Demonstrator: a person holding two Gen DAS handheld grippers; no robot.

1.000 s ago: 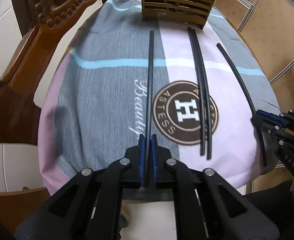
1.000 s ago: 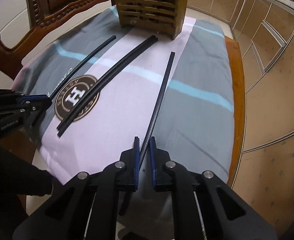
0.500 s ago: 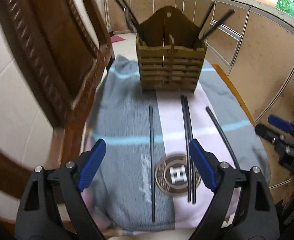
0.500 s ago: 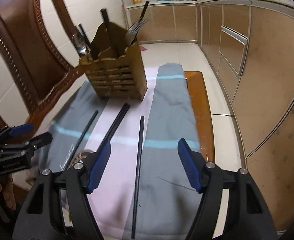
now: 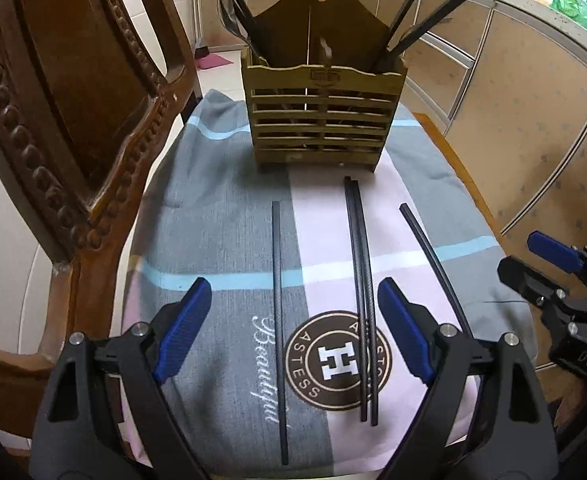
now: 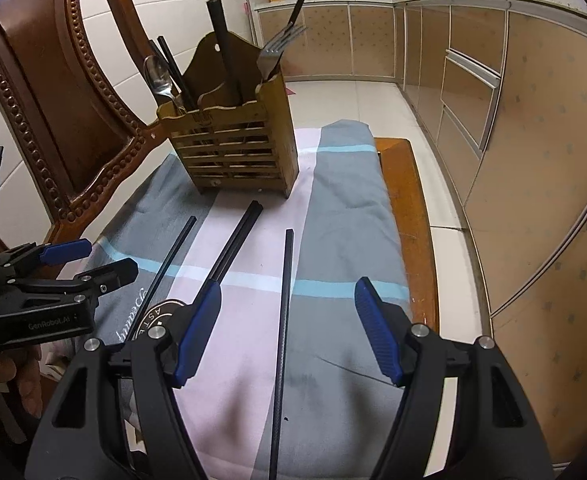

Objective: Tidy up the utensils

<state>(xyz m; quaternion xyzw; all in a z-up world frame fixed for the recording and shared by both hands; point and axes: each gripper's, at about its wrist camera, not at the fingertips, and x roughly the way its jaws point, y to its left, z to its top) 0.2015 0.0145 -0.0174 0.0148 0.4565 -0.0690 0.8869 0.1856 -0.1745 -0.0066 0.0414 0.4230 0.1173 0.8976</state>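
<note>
Both tongs, left [image 5: 293, 332] and right [image 6: 287, 330], now gape, chopsticks [image 5: 279, 320] released (flat on cloth).

A wooden table [image 6: 403, 184] carried a gray, pink and blue-striped cloth [image 5: 221, 240] printed with a round brown logo [image 5: 335, 358]. On the cloth stood a slatted wooden utensil caddy [image 5: 319, 120]. In front of it lay 4 black chopsticks: 1 left [image 5: 278, 312], 2 touching as a pair [image 5: 361, 292], 1 right [image 5: 433, 260].

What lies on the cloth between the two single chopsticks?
In the left wrist view, a touching pair of chopsticks lies between the left chopstick and the right chopstick.
</note>
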